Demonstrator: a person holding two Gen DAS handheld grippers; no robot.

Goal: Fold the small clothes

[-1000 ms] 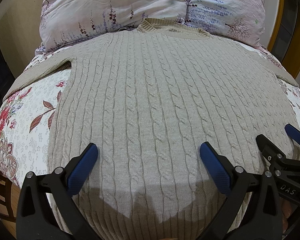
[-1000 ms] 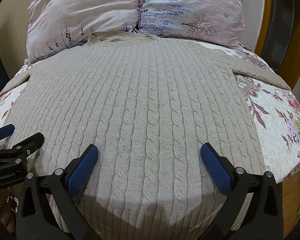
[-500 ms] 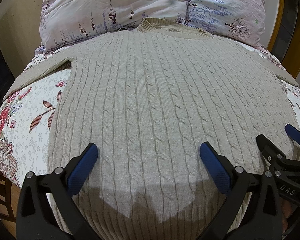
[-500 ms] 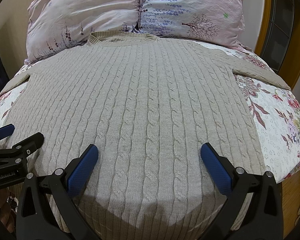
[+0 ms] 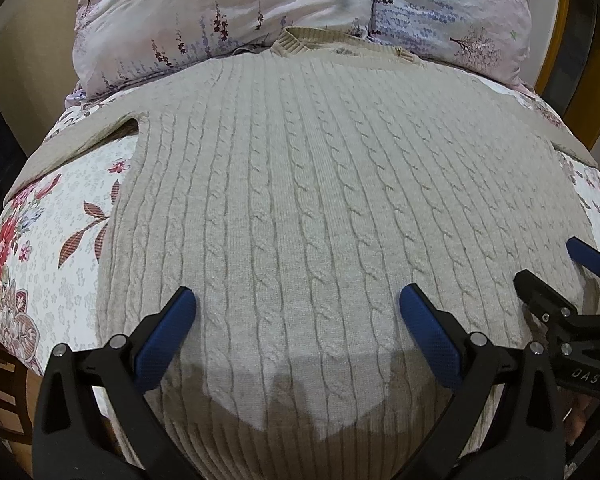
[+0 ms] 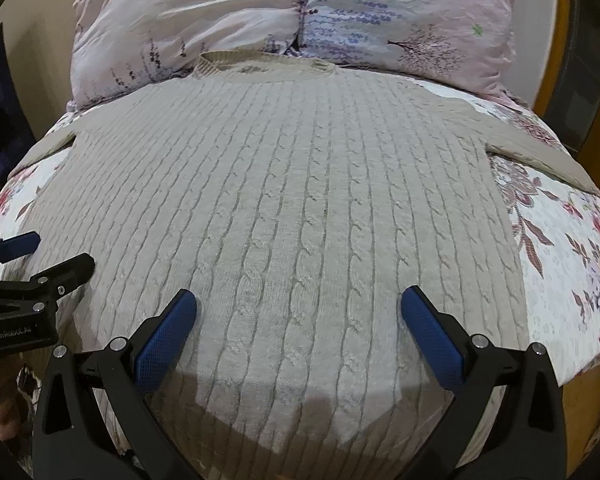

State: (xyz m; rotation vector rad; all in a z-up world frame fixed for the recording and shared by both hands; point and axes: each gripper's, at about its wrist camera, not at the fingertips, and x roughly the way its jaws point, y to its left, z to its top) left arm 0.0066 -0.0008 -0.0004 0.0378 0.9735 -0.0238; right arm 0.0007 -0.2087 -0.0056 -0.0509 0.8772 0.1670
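Observation:
A beige cable-knit sweater (image 5: 300, 184) (image 6: 300, 200) lies flat on the bed, front up, collar (image 5: 300, 42) against the pillows and both sleeves spread to the sides. My left gripper (image 5: 296, 304) hovers open over the left part of the hem, with nothing between its blue pads. My right gripper (image 6: 298, 304) hovers open over the right part of the hem, also holding nothing. Each shows in the other's view: the right gripper (image 5: 560, 270) at the far right, the left gripper (image 6: 52, 255) at the far left.
A floral bedspread (image 5: 52, 240) (image 6: 568, 264) shows on both sides of the sweater. Two pink patterned pillows (image 5: 220, 12) (image 6: 400, 16) lie behind the collar. A wooden frame (image 6: 556, 92) rises at the right. Fingers of a hand (image 6: 4, 412) show at lower left.
The right wrist view has shifted slightly, so the sweater sits a little further right in it. The left gripper and the sweater have not moved.

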